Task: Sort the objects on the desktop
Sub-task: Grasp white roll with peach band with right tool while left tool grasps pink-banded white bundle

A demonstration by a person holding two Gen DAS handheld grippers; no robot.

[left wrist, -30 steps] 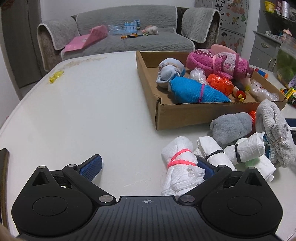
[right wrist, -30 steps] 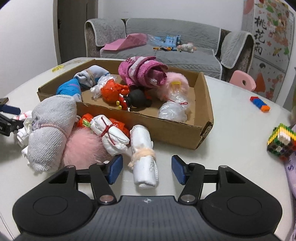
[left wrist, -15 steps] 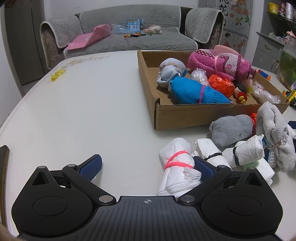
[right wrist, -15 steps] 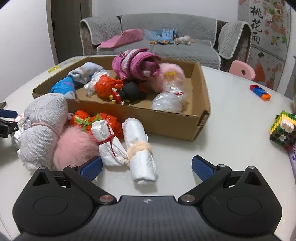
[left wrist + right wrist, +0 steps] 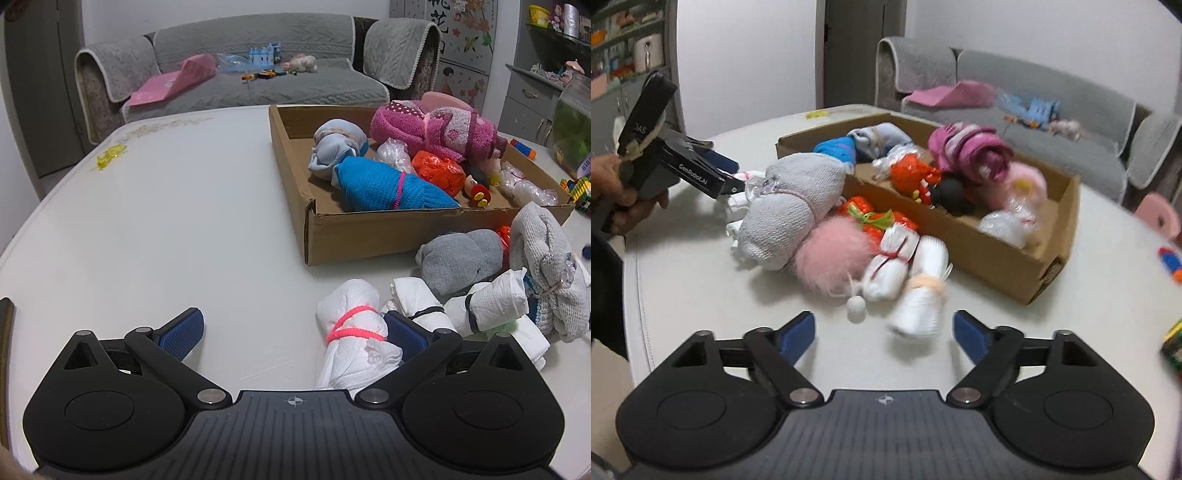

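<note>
1. Left wrist view: my left fingers (image 5: 291,328) stand wide over the white bench (image 5: 166,221). A white cloth roll tied with a pink band (image 5: 351,339) lies between them, hard against the right-hand pad (image 5: 404,332); the other pad (image 5: 183,328) is well clear of it, so nothing is gripped.
2. Same view: more white rolls (image 5: 480,302), a grey sock bundle (image 5: 458,258) and a pale knitted bundle (image 5: 546,266) lie heaped just beside the cardboard box (image 5: 369,232). The box holds a blue bundle (image 5: 384,184), a magenta towel roll (image 5: 432,129) and an orange bag (image 5: 437,173).
3. Right wrist view: my right fingers (image 5: 884,332) are spread wide and closing. The near end of a white roll with a peach band (image 5: 923,295) sits between the pads without touching either.
4. Same view: a pink fluffy ball (image 5: 833,251) and a white roll tied in red (image 5: 892,262) lie beside that roll, in front of the box (image 5: 997,254). My left hand (image 5: 617,195) holds the other tool at the far left of the heap. The picture is blurred.
</note>
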